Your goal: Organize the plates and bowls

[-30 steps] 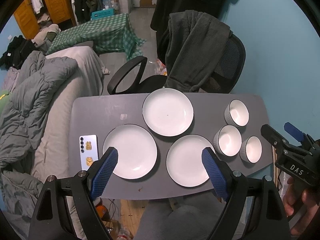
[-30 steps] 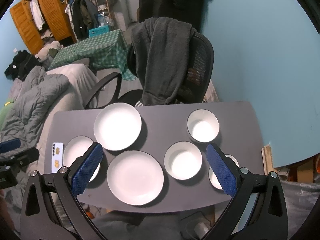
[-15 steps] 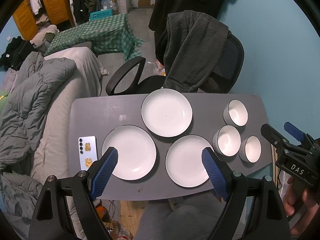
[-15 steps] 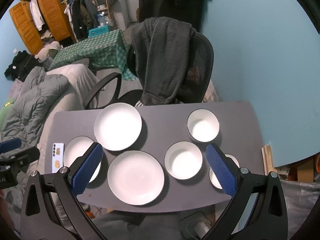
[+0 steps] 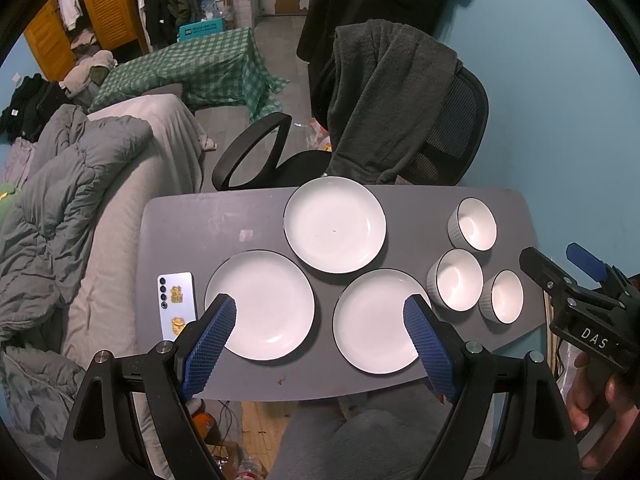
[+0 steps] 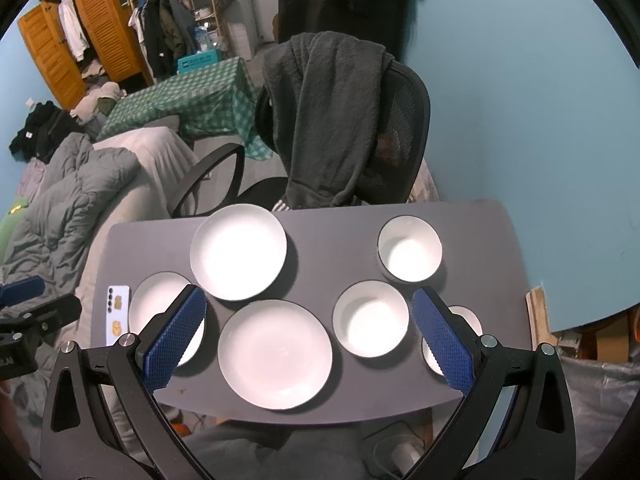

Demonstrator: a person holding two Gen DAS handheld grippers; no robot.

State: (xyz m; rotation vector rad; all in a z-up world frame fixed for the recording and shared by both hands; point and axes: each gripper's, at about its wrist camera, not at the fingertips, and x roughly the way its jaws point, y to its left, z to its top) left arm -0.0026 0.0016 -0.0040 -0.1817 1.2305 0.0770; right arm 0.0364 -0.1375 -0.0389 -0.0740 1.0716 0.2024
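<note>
We've got teal walls (image 6: 520, 100), an office chair (image 5: 452, 128) at the desk's (image 5: 192, 232) far edge (hoodie-draped), orange wardrobe (image 6: 80, 32) beyond.

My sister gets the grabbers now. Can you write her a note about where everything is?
Left gripper: fingers open, empty, above the table.
Right gripper: fingers open, empty too.
Three plates lie flat and separate: far plate, left plate, near plate.
Three bowls stand apart on the right. A phone lies on the left.
Done: nothing stacked.
Left: stack plates, stack bowls.
</note>
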